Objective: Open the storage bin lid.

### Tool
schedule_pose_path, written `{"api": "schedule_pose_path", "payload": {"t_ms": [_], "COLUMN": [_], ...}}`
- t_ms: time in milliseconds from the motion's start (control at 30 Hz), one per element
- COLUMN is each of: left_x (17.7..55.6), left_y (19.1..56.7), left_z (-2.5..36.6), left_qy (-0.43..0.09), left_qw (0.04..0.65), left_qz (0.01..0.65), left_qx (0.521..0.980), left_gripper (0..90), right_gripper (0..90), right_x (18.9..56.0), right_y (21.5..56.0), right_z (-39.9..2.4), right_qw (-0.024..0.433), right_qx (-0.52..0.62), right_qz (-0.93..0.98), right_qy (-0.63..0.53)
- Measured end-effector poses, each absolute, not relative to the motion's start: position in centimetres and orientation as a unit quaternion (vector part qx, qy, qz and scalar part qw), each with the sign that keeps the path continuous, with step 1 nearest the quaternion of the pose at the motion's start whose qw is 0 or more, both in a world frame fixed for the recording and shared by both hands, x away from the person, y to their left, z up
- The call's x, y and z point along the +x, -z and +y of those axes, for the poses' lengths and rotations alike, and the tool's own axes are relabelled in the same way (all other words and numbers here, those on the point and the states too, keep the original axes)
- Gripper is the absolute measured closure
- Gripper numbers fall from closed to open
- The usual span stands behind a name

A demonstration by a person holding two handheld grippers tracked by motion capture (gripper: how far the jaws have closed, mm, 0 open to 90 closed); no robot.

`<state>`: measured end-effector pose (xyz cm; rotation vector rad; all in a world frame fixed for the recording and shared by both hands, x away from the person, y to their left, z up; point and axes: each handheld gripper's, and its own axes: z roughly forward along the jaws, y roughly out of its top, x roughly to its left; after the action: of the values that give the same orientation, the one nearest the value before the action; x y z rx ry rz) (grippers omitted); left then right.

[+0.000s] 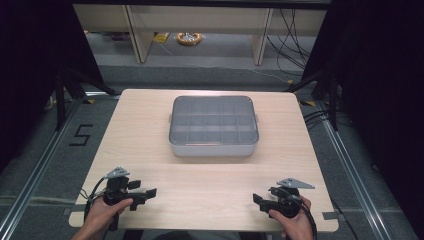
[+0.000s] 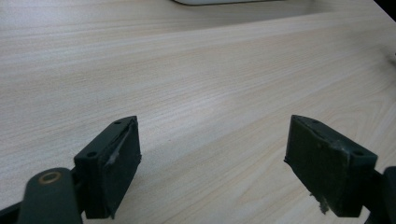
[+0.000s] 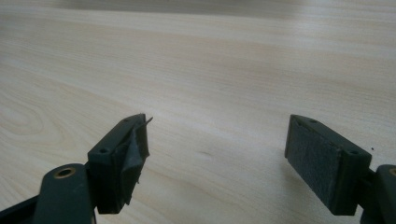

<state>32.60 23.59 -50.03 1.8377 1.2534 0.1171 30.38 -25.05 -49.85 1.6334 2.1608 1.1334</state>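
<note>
Box (image 1: 214, 126), grey with a clear lid through which a grid of compartments is seen, is set flat on the far half of the worktop (image 1: 150, 140), about midway between its left and right edges. The lid is seen closed over the tray; what lies in the compartments cannot be told. The left claw (image 1: 146, 193) is held by a hand (image 1: 102, 212) at the near left corner of the worktop, its jaws pointed inward toward the middle. The right claw (image 1: 258, 199) is held by the other hand (image 1: 295, 220) at the near right corner, also pointed inward. Both are kept well apart from the box and from each other. In the left gripper view the left claw (image 2: 212, 158) is seen released, jaws spread wide with bare wood between them, and a sliver of the box's white edge (image 2: 219, 2) is caught at the top. In the right gripper view the right claw (image 3: 217, 161) is likewise released, with nothing between its jaws; the rubber pad (image 3: 133, 158) on one jaw is seen torn and peeling at its tip.
</note>
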Motion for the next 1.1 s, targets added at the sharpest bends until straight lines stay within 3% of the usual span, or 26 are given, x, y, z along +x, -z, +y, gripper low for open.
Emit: {"api": "schedule_pose_path", "payload": {"t_ms": [1100], "left_x": [32.7], "left_y": [49.9], "left_z": [23.8], "left_qy": [-0.043], "left_qw": [0.448], "left_qz": [0.513], "left_qx": [0.73], "left_gripper": [18.3], "right_gripper": [23.1], "right_x": [30.8], "right_y": [49.6], "right_z": [-26.6], "right_qw": [0.12], "right_qx": [0.555], "right_qz": [0.72], "right_qy": [-0.399]}}
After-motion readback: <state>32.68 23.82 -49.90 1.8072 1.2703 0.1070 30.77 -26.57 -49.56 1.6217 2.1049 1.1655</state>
